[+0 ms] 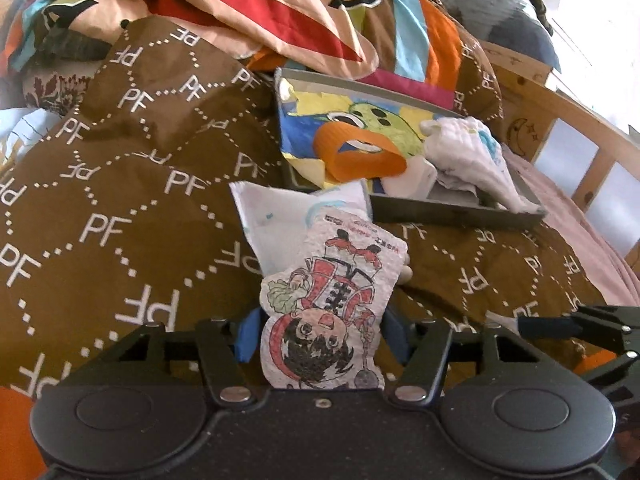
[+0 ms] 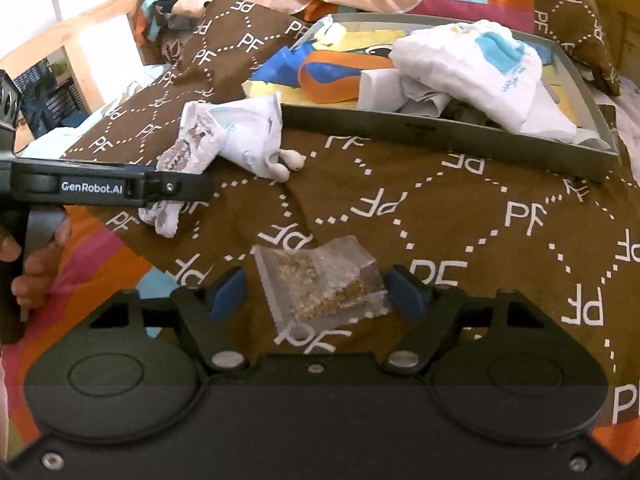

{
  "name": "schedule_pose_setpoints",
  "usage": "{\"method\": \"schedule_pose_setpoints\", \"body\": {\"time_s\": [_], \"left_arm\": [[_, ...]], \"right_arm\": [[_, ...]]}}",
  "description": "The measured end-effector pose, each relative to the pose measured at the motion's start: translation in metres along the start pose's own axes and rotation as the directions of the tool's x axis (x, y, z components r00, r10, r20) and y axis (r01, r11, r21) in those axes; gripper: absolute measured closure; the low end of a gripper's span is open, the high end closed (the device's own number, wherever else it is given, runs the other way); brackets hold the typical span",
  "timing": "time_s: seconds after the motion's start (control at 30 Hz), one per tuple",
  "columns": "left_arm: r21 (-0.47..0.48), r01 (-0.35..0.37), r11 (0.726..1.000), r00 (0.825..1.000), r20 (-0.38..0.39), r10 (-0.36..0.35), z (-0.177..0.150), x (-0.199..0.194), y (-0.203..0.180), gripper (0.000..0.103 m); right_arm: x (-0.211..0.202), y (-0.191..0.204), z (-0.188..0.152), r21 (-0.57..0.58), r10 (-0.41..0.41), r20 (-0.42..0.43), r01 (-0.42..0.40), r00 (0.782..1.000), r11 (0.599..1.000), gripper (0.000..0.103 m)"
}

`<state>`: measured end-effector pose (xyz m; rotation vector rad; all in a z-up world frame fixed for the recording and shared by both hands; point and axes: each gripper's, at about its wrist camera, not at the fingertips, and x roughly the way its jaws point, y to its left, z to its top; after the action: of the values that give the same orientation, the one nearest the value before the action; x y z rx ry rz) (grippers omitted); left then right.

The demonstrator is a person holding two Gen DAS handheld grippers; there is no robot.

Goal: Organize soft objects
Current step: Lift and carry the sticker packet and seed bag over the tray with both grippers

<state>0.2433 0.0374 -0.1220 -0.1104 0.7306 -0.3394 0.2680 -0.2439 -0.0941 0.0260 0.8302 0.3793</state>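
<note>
My left gripper point(image 1: 320, 332) is shut on a white cloth printed with a red cartoon boy point(image 1: 328, 312), held above the brown quilt; it shows from the side in the right wrist view point(image 2: 184, 148). A white folded cloth point(image 1: 280, 216) lies behind it, next to the grey tray point(image 1: 456, 214). The tray holds a colourful cartoon bag with an orange strap point(image 1: 360, 152) and a white cloth point(image 1: 468, 152). My right gripper point(image 2: 320, 292) is open, its blue pads on either side of a clear plastic bag of brown bits point(image 2: 324, 284) lying on the quilt.
A brown "PF" quilt point(image 2: 480, 216) covers the bed. A monkey-face pillow point(image 1: 280, 8) lies behind the tray. A wooden bed rail point(image 1: 568, 120) runs along the right. White earphones point(image 2: 286, 162) lie by the folded cloth. The right gripper's tip shows in the left wrist view point(image 1: 560, 326).
</note>
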Motion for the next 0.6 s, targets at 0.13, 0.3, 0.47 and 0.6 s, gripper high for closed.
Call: {"method": "schedule_pose_setpoints", "body": {"time_s": [0.13,0.3,0.47,0.6], "left_arm": [[0.036,0.024,0.999,0.999,-0.032,-0.023,-0.005,-0.003,-0.010,0.040],[0.068,0.037,0.997,0.998,-0.060,-0.032,-0.011,-0.008,-0.022,0.040],[0.029,0.034,0.999,0.997,-0.066,-0.032,-0.012,-0.012,-0.024,0.040],[0.017,0.030,0.999,0.997,-0.068,-0.029,-0.013,-0.015,-0.027,0.040]], "right_arm": [[-0.003,0.002,0.001,0.008,0.020,-0.007,-0.020,1.000,1.000,0.049],[-0.005,-0.001,0.003,0.030,0.028,-0.004,-0.028,1.000,0.999,0.055],[-0.006,0.000,0.001,0.028,0.029,-0.006,-0.028,1.000,0.999,0.063],[-0.006,0.001,0.001,0.022,0.028,-0.007,-0.028,1.000,0.999,0.069]]}}
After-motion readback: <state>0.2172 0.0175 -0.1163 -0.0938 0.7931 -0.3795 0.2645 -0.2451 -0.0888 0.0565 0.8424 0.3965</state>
